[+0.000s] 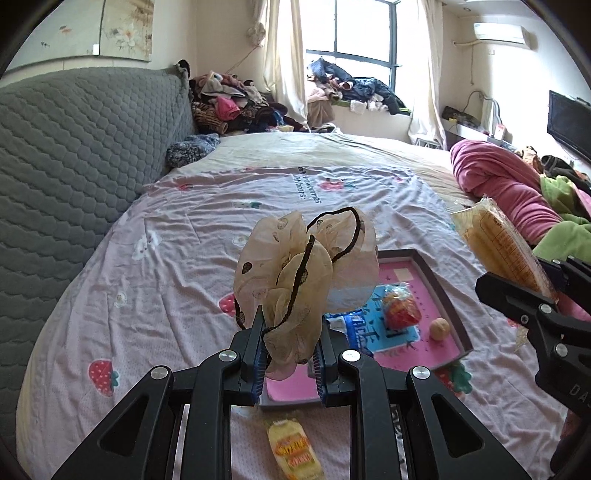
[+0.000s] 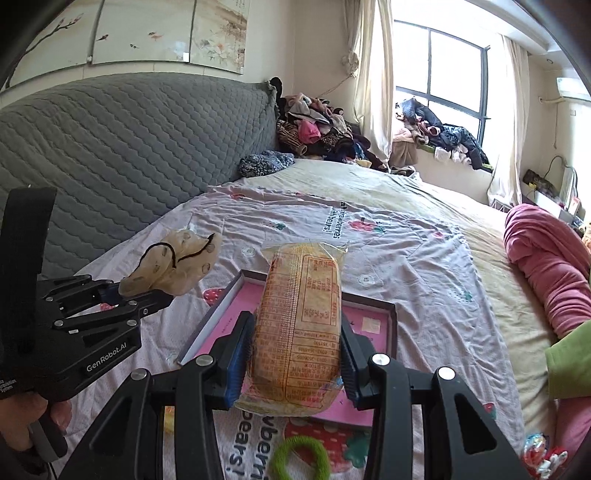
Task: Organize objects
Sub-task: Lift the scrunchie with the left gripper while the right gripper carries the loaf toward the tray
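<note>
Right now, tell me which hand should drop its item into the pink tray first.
Probably right: the right gripper holds the snack packet directly over the tray, while the left gripper, clamping the scrunchie, sits beside its near edge.

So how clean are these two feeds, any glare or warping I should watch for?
Left wrist view: the window is blown out white, the bed bows with fisheye curve, and the hair tie in the left tool is sharp. Right wrist view: same bright window, dark corners, and the print on the snack pack is readable.
</note>
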